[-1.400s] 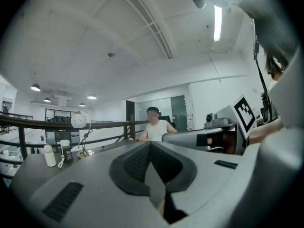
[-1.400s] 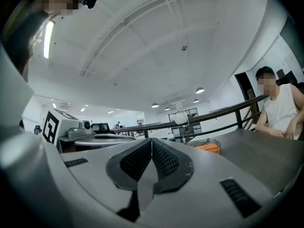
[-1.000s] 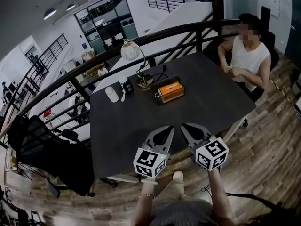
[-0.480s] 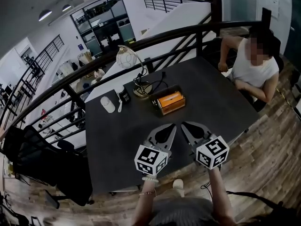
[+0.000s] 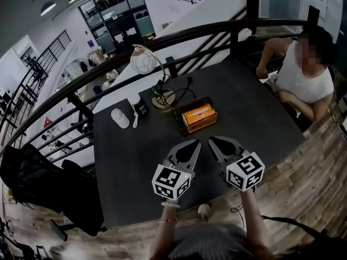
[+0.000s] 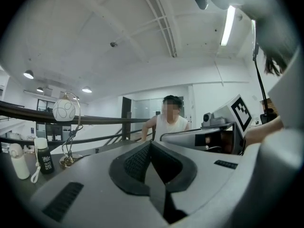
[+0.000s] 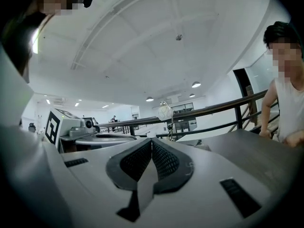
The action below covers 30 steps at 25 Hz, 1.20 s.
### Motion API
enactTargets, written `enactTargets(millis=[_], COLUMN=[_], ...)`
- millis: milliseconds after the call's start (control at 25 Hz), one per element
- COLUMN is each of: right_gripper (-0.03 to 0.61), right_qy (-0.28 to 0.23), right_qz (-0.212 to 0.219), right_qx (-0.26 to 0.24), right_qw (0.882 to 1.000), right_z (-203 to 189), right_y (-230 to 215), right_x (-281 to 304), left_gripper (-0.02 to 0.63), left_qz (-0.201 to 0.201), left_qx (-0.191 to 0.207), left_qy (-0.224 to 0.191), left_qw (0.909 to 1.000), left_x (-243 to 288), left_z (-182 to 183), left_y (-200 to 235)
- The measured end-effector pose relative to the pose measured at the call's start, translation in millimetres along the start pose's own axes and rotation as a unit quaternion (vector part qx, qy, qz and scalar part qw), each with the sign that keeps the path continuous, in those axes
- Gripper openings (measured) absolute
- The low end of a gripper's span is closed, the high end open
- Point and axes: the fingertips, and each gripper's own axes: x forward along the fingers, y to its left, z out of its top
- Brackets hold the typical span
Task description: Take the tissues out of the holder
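Dark tabletop (image 5: 135, 167) fills the middle of the head view, with wood flooring showing around its edges. Nearest you, your left gripper (image 5: 195, 143) and your right gripper (image 5: 212, 140) are held side by side over the near part of the table. Their tips lean in toward each other and point to the far side. Each gripper's own view shows its jaws pressed together, with nothing between them.

Farther out, the holder (image 5: 190, 103) sits on the table as a dark open box with the orange pack of tissues (image 5: 199, 114) lying in it. It lies almost straight ahead of your left gripper's tip and a little left of your right one. It is clearly apart from both, with bare tabletop between.

Just beyond the holder, to its far left, stands a lamp (image 5: 145, 63) with a round white shade on a curved stem, and a black cord trails from its base. Left of the lamp base stands a small black bottle (image 5: 139, 106), and farther left a white bottle (image 5: 120, 117).

At the table's far right corner a person (image 5: 309, 77) in a white sleeveless top is seated. A dark railing (image 5: 179, 39) runs behind the table's far edge.
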Motion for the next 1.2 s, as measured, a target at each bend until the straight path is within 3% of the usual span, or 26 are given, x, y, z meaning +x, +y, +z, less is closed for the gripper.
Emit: enactTargets(millis=[360, 640, 920, 1080, 1160, 1200], right_gripper=[0.014, 0.014, 0.015, 0.019, 0.098, 0.101], right_qy=[0.044, 0.106, 0.121, 0.149, 0.173, 0.186], right_qz=[0.056, 0.118, 0.161, 0.18, 0.192, 0.199], right_qx=[-0.006, -0.035, -0.018, -0.069, -0.09, -0.102], right_qw=[0.997, 0.987, 0.979, 0.97, 0.962, 0.957], right_z=[-1.2, -6.8, -18.5, -20.0, -21.3, -22.6], right_y=[-29.8, -61.4, -77.8, -84.6, -87.7, -89.6], right_x=[22.4, 39.7, 61.2, 84.5, 98.7, 106.1], left_gripper=[0.008, 0.008, 0.008, 0.008, 0.008, 0.008], left_qz=[0.039, 0.097, 0.133, 0.143, 0.145, 0.145], left_qx=[-0.03, -0.05, -0.068, -0.077, -0.081, -0.083], left_qy=[0.018, 0.026, 0.045, 0.061, 0.062, 0.063], left_qw=[0.9986, 0.9937, 0.9877, 0.9849, 0.9842, 0.9839], left_x=[35.9, 59.7, 67.8, 64.2, 63.8, 64.7], left_z=[-7.5, -10.4, -26.9, -38.4, -40.9, -42.1], left_y=[20.5, 42.3, 58.4, 70.0, 77.6, 81.7])
